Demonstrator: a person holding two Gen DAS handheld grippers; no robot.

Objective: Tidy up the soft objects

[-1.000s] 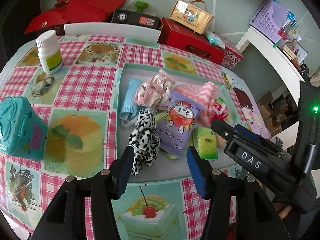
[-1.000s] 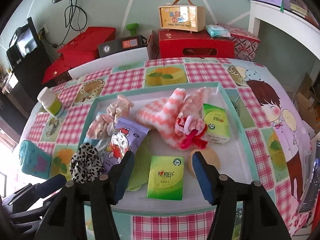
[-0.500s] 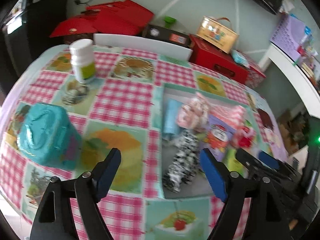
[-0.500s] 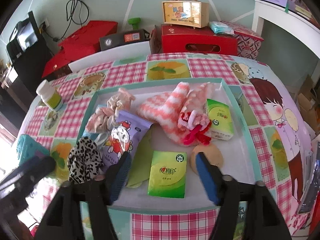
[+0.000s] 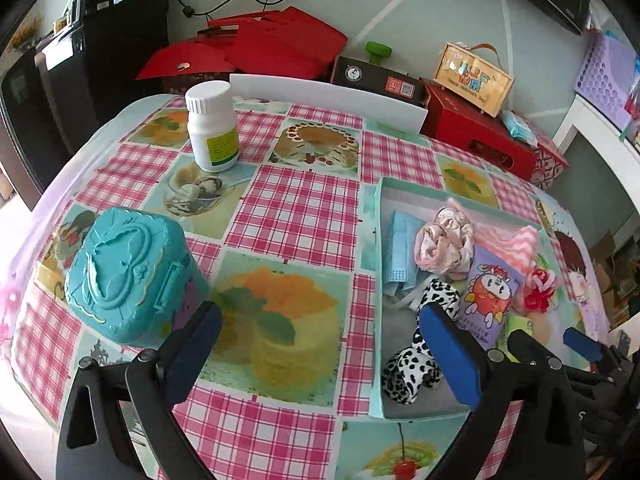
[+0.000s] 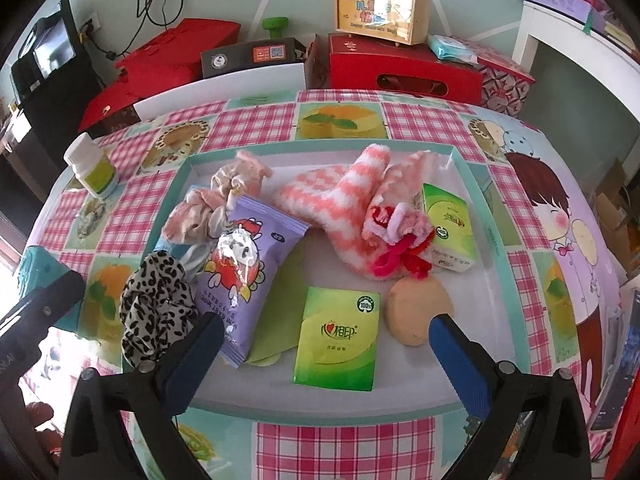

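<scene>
Soft goods crowd a teal tray [image 6: 486,216] on the checked tablecloth [image 5: 304,204]: leopard scrunchie [image 6: 154,304], purple wipes pack [image 6: 244,272], striped sock [image 6: 340,196], tissue packs [image 6: 338,338]. The left gripper [image 5: 320,354] and right gripper [image 6: 326,362] have both just been opening and stand wide apart, holding nothing. The left hangs over the cloth between a teal case [image 5: 124,276] and the tray; the right hangs over the tray's near edge.

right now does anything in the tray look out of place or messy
Yes. The leopard-print scrunchie hangs over the tray's left edge instead of lying inside. The purple wipes pack lies tilted across other items, and the pink striped sock is crumpled in a heap. Nothing looks spilled or damaged.
</scene>
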